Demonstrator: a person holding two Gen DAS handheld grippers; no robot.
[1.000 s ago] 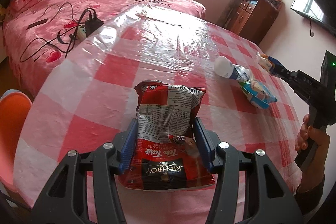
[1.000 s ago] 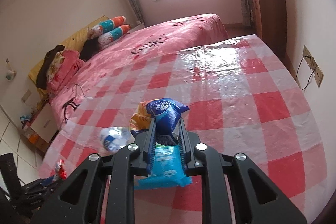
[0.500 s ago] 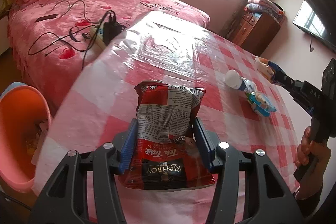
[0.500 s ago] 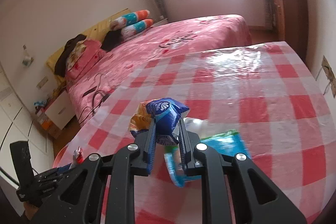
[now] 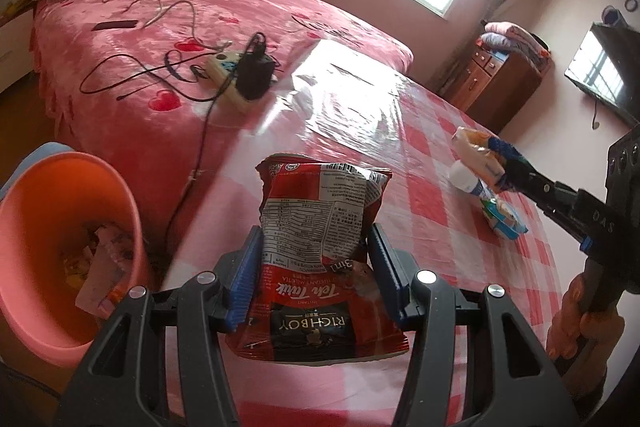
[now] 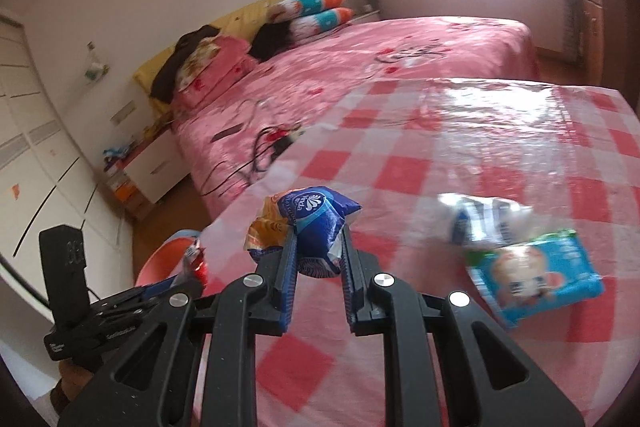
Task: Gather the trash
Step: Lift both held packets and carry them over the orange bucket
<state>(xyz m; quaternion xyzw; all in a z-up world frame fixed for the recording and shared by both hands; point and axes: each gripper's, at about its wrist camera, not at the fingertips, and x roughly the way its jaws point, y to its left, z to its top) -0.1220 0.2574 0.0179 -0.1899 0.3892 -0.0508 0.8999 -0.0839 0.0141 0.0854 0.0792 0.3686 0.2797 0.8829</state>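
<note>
- Trash is what both hands are carrying: the left gripper (image 5: 316, 279) pinches a red packet (image 5: 320, 247) upright between its blue pads, held above the near edge of the checked table (image 5: 400, 147).
- Bin (image 5: 44, 211), orange, stands on the floor just left of the table, low beside that gripper; scraps already lie inside, so I'd say some collecting is done.
- Right gripper (image 6: 318, 263) is squeezed onto a crumpled blue-and-orange wrapper (image 6: 316, 223), which bulges out past its tips; in the left view it hangs over the table, above the other litter.
- Two things are left on the cloth: a light blue pack (image 6: 536, 279) with a cartoon face, lying flat, and touching its far side a crushed bottle (image 6: 476, 219), blurred in the right view.
- Neither held piece is over the bin yet; the red packet looks closer to it, the wrapper well apart.
- By my reckoning the job is about midway: two pieces to drop, two more to fetch.
- Beyond the table, the bed (image 5: 240, 11) carries a power strip (image 5: 236, 75) and cables, none of it looking like litter.
</note>
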